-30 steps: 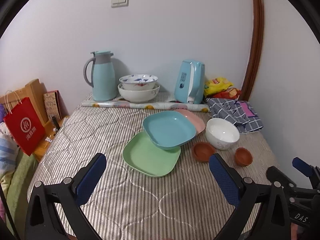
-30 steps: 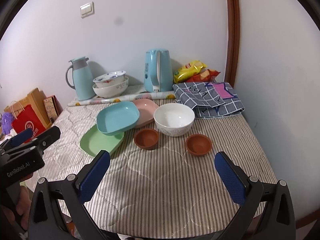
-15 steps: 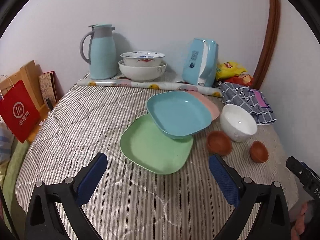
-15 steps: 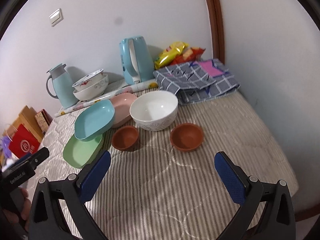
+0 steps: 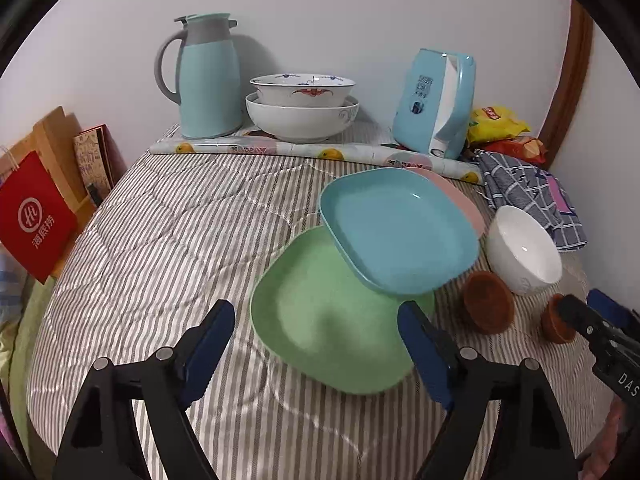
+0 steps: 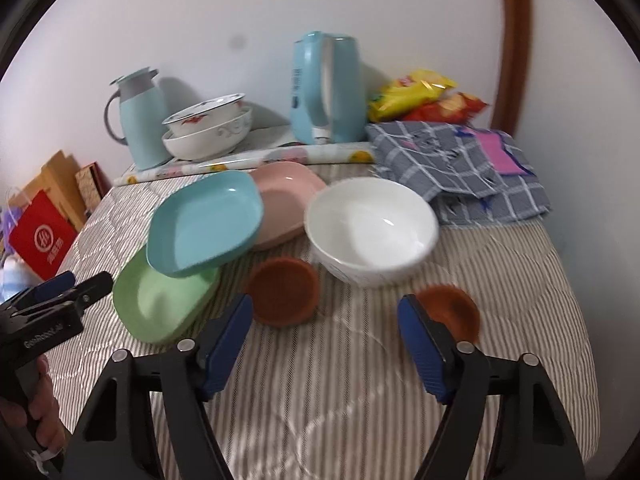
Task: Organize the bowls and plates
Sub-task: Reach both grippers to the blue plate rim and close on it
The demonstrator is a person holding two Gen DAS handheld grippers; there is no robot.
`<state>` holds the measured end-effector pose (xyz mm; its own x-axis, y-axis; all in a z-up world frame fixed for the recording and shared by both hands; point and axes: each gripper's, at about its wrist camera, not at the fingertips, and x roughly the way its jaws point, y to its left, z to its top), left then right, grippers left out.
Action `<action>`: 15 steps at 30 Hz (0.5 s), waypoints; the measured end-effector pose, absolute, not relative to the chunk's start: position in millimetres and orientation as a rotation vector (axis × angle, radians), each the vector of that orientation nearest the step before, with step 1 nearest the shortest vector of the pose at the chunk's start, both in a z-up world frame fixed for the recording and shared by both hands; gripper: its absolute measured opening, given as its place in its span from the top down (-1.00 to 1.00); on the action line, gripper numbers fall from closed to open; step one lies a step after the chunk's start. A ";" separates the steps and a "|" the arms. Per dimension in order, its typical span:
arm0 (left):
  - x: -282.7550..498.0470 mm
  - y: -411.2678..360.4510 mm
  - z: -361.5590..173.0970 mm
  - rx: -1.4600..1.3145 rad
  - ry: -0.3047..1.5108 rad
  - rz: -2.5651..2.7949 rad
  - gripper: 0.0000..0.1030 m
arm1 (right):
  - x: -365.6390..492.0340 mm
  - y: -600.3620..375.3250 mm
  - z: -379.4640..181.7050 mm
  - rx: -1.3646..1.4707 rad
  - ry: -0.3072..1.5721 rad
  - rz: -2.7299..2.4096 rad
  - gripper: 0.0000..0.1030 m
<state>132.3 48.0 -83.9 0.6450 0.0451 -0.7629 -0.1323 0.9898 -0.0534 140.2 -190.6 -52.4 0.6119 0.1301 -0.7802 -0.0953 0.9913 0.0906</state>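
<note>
A green plate [image 5: 320, 320] [image 6: 160, 304] lies on the striped table cover, with a blue plate [image 5: 396, 232] [image 6: 204, 224] leaning on it and a pink plate [image 5: 452, 192] [image 6: 284, 200] behind. A white bowl [image 5: 524, 252] [image 6: 372, 228] and two small brown bowls [image 6: 282, 296] [image 6: 452, 312] stand to the right. My left gripper [image 5: 320, 344] is open and empty, over the green plate's near edge. My right gripper [image 6: 326, 336] is open and empty, just in front of the brown bowls.
At the back stand a light-blue thermos jug [image 5: 208, 76], two stacked white bowls [image 5: 302, 108], a blue kettle [image 5: 436, 104], snack bags [image 6: 416, 96] and a checked cloth [image 6: 460, 168]. A red paper bag [image 5: 34, 216] stands off the left edge.
Both grippers have moved forward and lower toward the dishes. The left one closed in on the green plate, the right one on the brown bowls. Nothing was taken hold of.
</note>
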 end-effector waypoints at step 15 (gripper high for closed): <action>206.1 64.5 -91.1 -0.139 0.874 0.054 -0.08 | 218.8 -141.1 -67.3 0.007 0.973 0.217 0.23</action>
<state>206.1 64.5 -91.1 0.6408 -0.0096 -0.7676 -0.1041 0.9896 -0.0993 218.8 -141.1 -67.3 0.5432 0.1861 -0.8187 -0.1797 0.9783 0.1032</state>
